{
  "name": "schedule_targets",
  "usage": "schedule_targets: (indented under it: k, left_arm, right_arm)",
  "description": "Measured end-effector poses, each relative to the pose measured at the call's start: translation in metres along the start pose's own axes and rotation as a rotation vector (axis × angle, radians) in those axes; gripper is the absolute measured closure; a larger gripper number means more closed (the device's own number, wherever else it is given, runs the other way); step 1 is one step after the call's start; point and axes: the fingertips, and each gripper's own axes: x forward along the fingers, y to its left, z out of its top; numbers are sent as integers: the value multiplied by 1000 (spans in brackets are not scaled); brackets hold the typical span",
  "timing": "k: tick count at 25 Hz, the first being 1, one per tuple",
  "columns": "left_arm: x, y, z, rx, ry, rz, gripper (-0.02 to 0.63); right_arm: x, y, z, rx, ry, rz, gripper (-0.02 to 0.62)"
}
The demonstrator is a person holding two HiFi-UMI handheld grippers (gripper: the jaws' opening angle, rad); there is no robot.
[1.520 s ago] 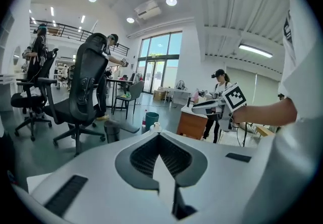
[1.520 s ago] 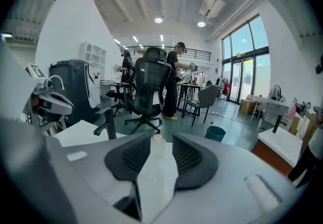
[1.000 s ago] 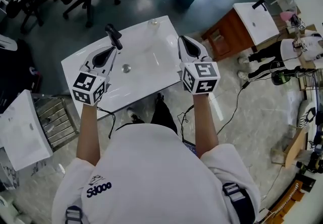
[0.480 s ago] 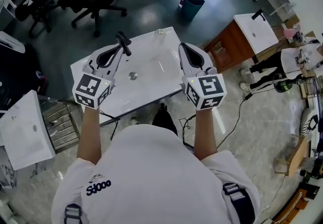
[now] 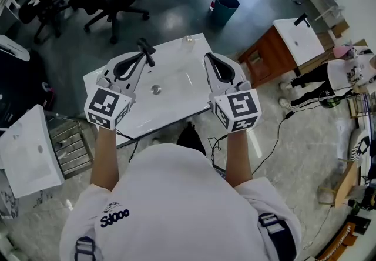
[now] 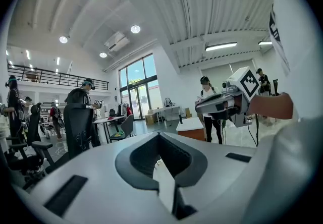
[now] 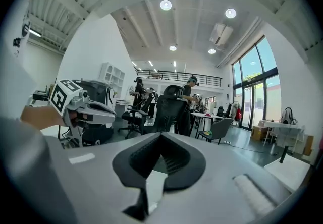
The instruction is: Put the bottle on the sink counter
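**Both tongs shut and empty above the sink; the bottle looks already set down.**
In the head view the left tongs (image 5: 134,64) are held at 9 o'clock of the drain (image 5: 156,89) and the right tongs (image 5: 212,61) at 3 o'clock, both above the white surface (image 5: 176,104). What is taken for the small clear bottle (image 5: 187,39) stands at the surface's 12 o'clock edge, well apart from both tongs. The placing is judged done, so only a pull-back is called for. The gripper views confirm each pair of jaws is closed on nothing. Both are aimed level across the room at chairs and people, and no bottle is shown there.
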Motion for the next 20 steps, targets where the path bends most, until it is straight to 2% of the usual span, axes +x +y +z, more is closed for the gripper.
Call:
schedule_targets:
  k: [10, 20]
  left_arm:
    - [-11, 11, -17, -24, 23, 32, 601]
    - [-10, 8, -18, -27, 16, 16, 601]
  right_arm:
    - [12, 9, -9, 10, 15, 20, 586]
    - [15, 12, -12, 4, 27, 24, 586]
